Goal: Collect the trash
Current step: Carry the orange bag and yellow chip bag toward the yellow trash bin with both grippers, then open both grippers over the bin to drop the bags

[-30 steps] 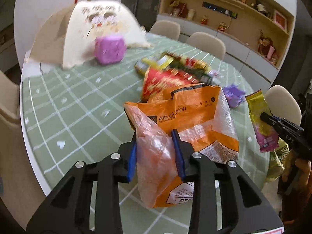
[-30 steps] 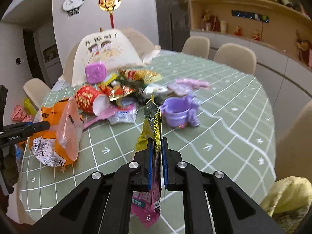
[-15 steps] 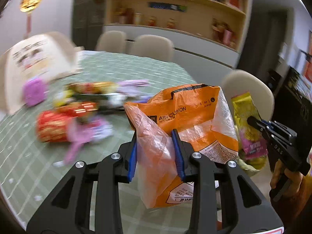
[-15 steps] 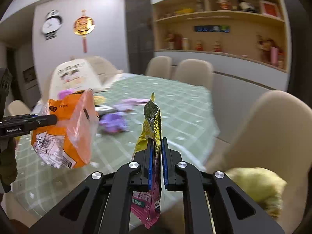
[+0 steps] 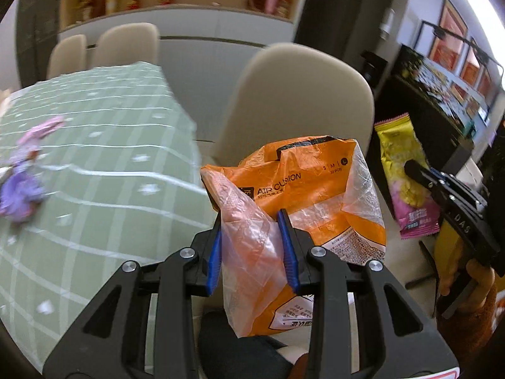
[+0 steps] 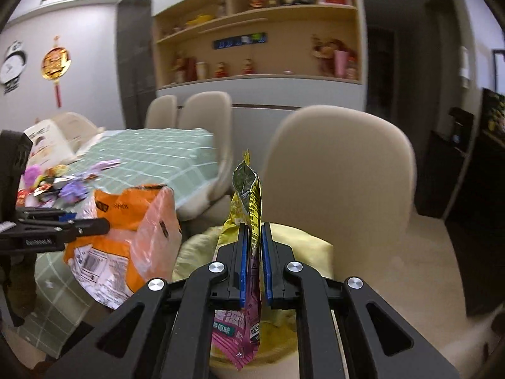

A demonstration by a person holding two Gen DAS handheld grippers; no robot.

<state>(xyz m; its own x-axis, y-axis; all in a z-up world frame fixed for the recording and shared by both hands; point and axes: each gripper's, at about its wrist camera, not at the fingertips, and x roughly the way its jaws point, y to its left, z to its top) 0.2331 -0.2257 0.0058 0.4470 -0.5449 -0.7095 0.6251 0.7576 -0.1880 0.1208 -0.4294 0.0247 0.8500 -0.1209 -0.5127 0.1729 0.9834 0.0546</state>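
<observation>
Our left claw is partly closed, its blue pads pinching the clear crinkled edge of an orange plastic bag. The bag hangs free in the air, off the edge of the table, in front of a beige chair. From the right wrist camera we see the same bag held up by the left claw, hanging past the table's near corner.

Our right claw is clamped tight on a yellow and pink snack wrapper. The wrapper stands upright between the pads, its torn top sticking up above them and its pink end dangling below. From the left wrist camera the wrapper shows to the right of the orange bag, pinched by the right claw, with a hand on the handle beneath.

Just beyond the right claw, below the wrapper, sits a bin lined with a pale yellow bag, on the floor in front of the beige chair.

On the table, away from the orange bag, lie more scraps: purple wrappers and a blurred pile of coloured packets. Past the table stand more chairs, and shelves of figurines.
</observation>
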